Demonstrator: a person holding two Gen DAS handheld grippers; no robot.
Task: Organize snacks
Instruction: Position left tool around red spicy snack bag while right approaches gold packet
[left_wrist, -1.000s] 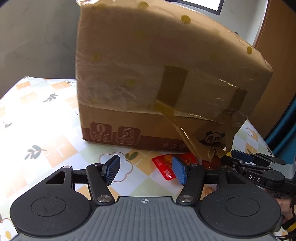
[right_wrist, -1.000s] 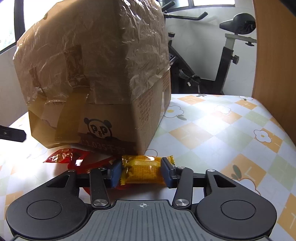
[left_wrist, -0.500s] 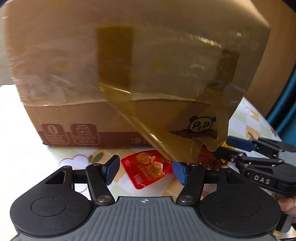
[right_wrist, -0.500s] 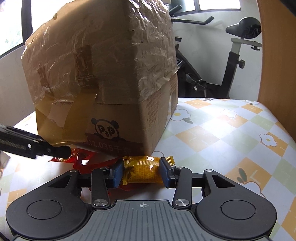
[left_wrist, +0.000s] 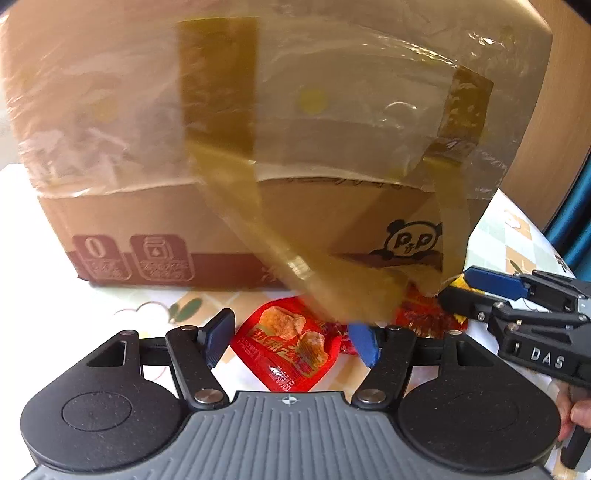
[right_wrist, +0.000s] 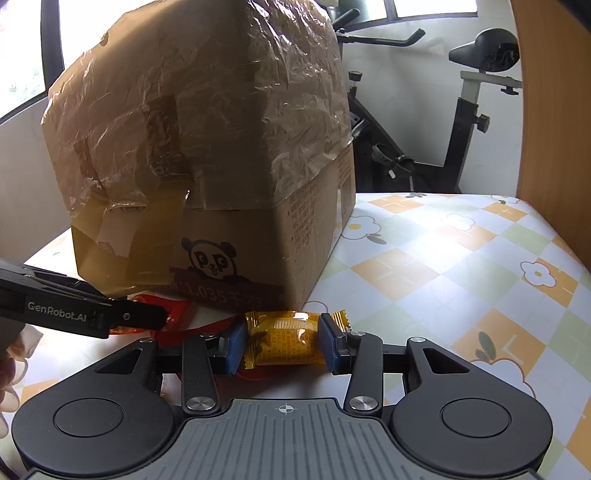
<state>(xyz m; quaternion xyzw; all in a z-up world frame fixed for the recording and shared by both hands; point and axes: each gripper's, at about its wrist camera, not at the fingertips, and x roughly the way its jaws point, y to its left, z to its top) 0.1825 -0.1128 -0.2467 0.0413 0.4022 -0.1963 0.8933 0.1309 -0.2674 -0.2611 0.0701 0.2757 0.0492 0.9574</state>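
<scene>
A red snack packet (left_wrist: 290, 345) lies flat on the table in front of the big cardboard box (left_wrist: 236, 155). My left gripper (left_wrist: 291, 338) hovers over it; its jaws are opening, with the packet between them and the pads clear of it. A loose flap of brown tape (left_wrist: 295, 258) hangs from the box over the right blue pad (left_wrist: 364, 341). My right gripper (right_wrist: 282, 345) is shut on a yellow wrapped snack (right_wrist: 284, 341) near the box's corner (right_wrist: 295, 288). In the right wrist view the left gripper's finger (right_wrist: 85, 315) reaches in over the red packet (right_wrist: 173, 308).
The tape-wrapped box (right_wrist: 207, 155) fills the middle of the flower-patterned tablecloth (right_wrist: 461, 258). More red wrappers (left_wrist: 421, 314) lie under the box's hanging tape. An exercise bike (right_wrist: 461, 122) stands beyond the table. A wooden panel (right_wrist: 554, 110) rises at the right edge.
My left gripper moved right and down toward the box, bringing the red packet between its jaws, which have widened. The right gripper kept still with the yellow snack.
</scene>
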